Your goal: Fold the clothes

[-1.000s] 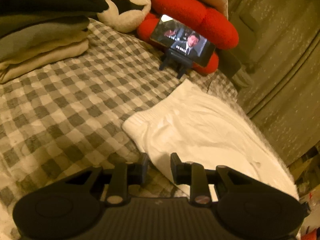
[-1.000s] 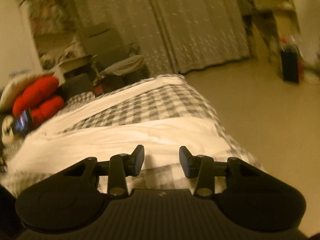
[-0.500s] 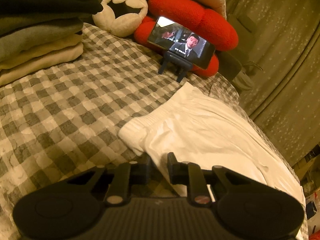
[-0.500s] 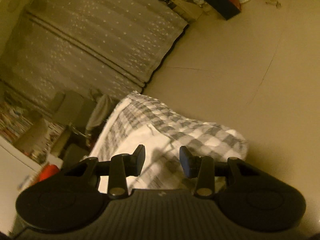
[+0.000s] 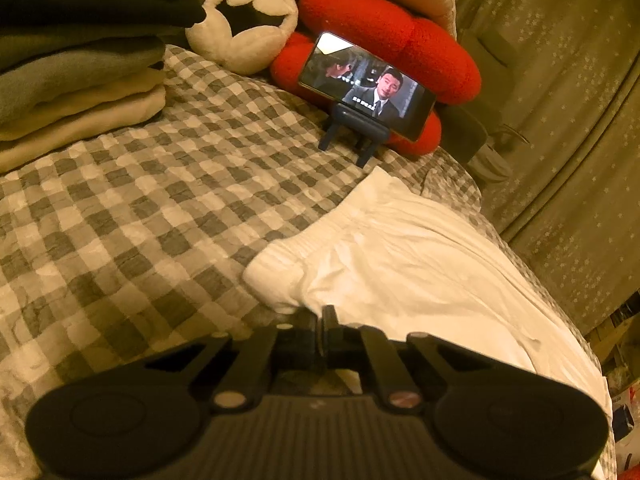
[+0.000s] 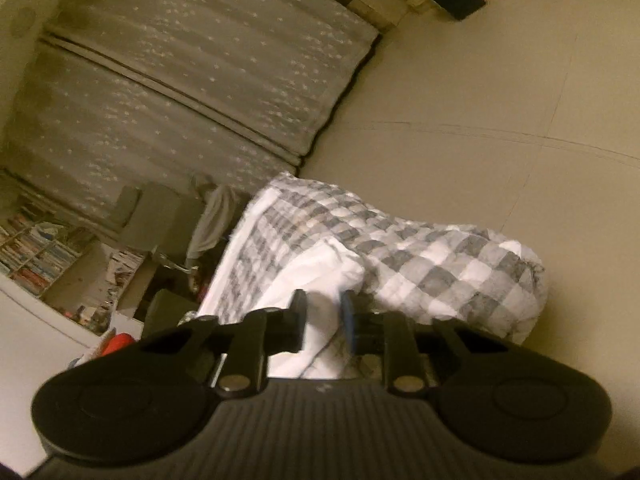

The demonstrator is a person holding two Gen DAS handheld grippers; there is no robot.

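A white garment (image 5: 400, 264) lies spread on the checked bedspread (image 5: 140, 220), its ribbed waistband toward the left. My left gripper (image 5: 320, 318) sits at the garment's near edge, just right of the waistband corner, jaws shut with the cloth pinched between them. In the right wrist view the garment's other end (image 6: 316, 272) lies near the bed's corner. My right gripper (image 6: 322, 308), rolled to one side, straddles that end. Its jaws are closing, with a narrow gap left and white cloth between them.
A stack of folded clothes (image 5: 72, 80) stands at the back left of the bed. A phone on a stand (image 5: 368, 88) plays video in front of a red cushion (image 5: 384, 28) and a white plush (image 5: 244, 36). Bare floor (image 6: 480, 80) lies past the bed corner (image 6: 500, 272).
The left jaws closed onto the garment's near edge. The right gripper rolled strongly, shifted to the garment's end by the bed corner, and its jaws narrowed around the cloth.
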